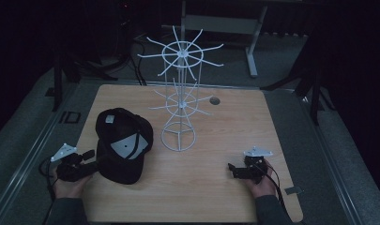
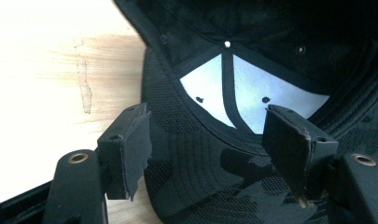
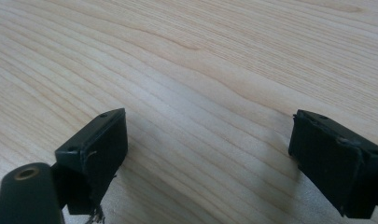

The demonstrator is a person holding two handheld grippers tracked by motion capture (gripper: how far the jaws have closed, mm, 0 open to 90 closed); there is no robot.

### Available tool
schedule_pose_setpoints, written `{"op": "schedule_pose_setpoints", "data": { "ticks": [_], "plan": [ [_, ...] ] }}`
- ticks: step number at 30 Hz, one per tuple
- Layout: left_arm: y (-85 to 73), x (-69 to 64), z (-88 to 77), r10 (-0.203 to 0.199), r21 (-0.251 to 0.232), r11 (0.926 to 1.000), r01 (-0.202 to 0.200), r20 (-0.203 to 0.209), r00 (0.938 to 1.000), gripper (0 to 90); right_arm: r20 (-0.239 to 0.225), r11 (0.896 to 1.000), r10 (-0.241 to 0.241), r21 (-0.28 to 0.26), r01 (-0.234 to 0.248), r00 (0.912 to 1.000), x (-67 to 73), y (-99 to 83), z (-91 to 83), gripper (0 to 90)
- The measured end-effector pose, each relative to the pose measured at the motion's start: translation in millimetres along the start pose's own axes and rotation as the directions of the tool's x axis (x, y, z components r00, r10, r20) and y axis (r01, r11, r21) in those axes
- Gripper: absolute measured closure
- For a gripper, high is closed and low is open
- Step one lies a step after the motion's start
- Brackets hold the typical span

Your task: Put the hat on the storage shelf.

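Both grippers low at my table edge, cap by the left one.

Left gripper (image 1: 87,161) has its jaws apart, straddling the brim of the black fabric baseball cap (image 1: 123,145), which lies upside down just ahead, unpinched. White wire hook rack (image 1: 180,93) stands beyond. Right gripper (image 1: 234,169) gapes over bare pale wooden tabletop (image 1: 197,183).

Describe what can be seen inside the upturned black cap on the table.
Inside the cap: dark seam tape, eyelet holes and pale front panels. The left gripper covers part of the brim; the table under the cap is hidden.
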State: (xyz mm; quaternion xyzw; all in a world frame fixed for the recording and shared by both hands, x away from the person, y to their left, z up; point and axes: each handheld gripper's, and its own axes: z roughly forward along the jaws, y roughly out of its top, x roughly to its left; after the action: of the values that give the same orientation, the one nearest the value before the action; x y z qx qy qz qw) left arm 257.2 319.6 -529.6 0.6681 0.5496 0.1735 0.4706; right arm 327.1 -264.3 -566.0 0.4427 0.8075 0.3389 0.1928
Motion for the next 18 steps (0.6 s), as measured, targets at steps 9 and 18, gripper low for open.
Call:
{"op": "schedule_pose_setpoints", "data": {
  "ticks": [9,18],
  "plan": [
    [-0.2,1.4,0.3,-0.002,-0.004,1.0,0.002,-0.008,1.0,32.2,0.0,1.0,0.0,0.0,0.0,1.0,0.0,0.0,0.0,11.5],
    [0.7,2.5,3.2,0.016,-0.013,0.9998,-0.017,-0.049,0.9986,32.0,-0.002,1.0,-0.003,0.0,0.003,1.0,0.2,-0.2,-0.2,11.5]
  ]
}}
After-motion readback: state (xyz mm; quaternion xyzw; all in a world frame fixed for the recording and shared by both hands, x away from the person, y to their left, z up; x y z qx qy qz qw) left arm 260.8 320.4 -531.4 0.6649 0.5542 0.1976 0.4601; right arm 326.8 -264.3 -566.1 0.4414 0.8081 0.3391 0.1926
